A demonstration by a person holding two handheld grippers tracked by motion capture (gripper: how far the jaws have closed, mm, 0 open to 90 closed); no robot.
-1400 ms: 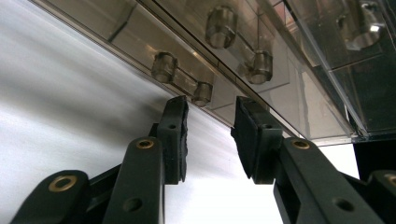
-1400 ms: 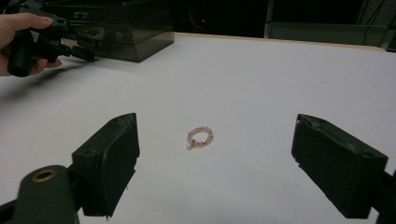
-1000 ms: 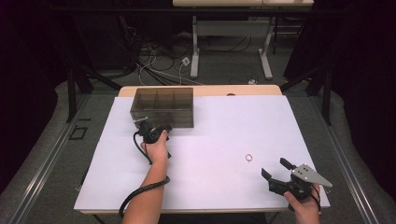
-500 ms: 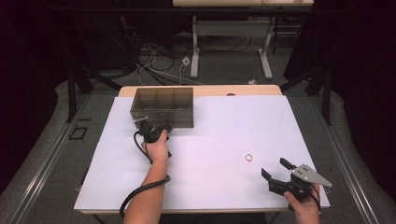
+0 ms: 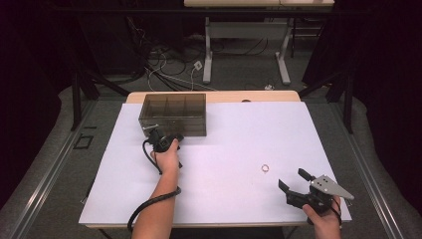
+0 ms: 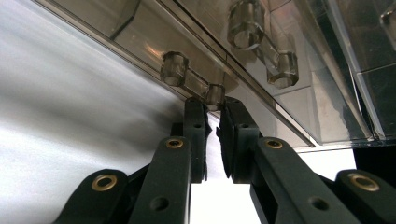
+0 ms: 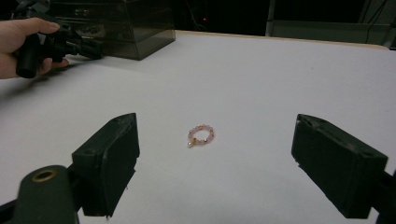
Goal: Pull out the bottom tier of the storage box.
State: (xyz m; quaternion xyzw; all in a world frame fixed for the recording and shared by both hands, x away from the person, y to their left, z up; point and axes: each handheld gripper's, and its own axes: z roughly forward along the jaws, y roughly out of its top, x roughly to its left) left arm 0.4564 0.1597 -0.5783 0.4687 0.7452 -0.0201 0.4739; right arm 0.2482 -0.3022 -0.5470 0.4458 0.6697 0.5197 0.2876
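A smoky clear drawer box point(image 5: 174, 112) stands at the back left of the white table. My left gripper point(image 5: 155, 133) reaches to its front. In the left gripper view its jaws point(image 6: 214, 112) have just been closing and now pinch the end knob of a clear drawer handle point(image 6: 215, 93) between their tips. A small pink bead bracelet point(image 5: 265, 168) lies on the table right of centre. My right gripper point(image 5: 293, 179) hovers at the front right, open, its jaws wide apart, with the bracelet point(image 7: 201, 135) lying ahead of them and untouched.
The white sheet point(image 5: 239, 129) covers the table up to the wooden back edge point(image 5: 249, 95). A second handle point(image 6: 264, 44) shows higher on the box. Cables and desk legs point(image 5: 208, 55) lie on the floor beyond the table.
None of the arms has shifted on the table. The bracelet and the box stay where they were.
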